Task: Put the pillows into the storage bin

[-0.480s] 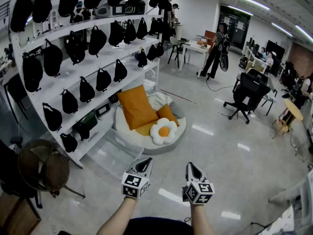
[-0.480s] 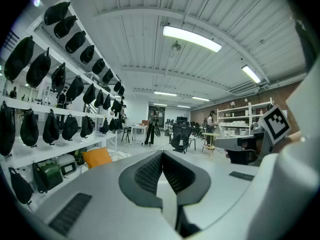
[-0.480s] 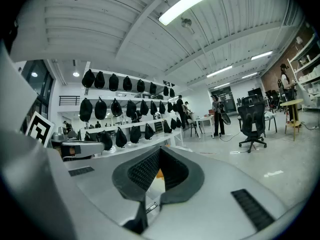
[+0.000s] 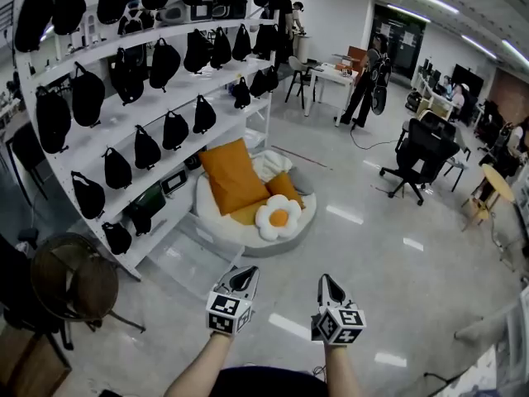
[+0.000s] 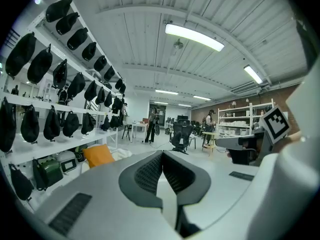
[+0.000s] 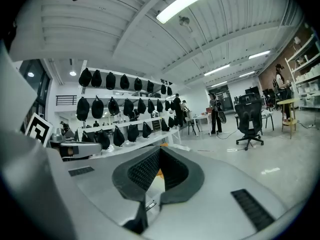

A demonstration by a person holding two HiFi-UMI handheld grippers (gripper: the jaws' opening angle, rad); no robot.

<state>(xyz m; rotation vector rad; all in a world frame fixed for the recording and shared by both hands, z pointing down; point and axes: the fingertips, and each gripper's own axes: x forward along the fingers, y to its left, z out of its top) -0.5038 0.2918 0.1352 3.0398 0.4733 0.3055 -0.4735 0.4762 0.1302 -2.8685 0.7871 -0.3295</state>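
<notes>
a round white bin [image 4: 216, 228] on the floor holds orange pillows [image 4: 231, 176] and a daisy-shaped pillow [image 4: 278, 218]; the left gripper [image 4: 245, 276] and right gripper [image 4: 329, 286], both closed and empty, hover well short of them.

- Your left claw [image 4: 245, 275] and right claw [image 4: 328, 282] hang side by side low before you, above the floor.
- Ahead of them, a round bed [image 4: 216, 223] lies on the floor at the foot of the shelf rack [image 4: 107, 50], which runs along your left.
- A big pillow [image 4: 231, 176] leans in the bed.
- The flower pillow [image 4: 278, 218] sits at the bed's near rim.
- An office chair [image 4: 421, 151] stands well apart to the right.
</notes>
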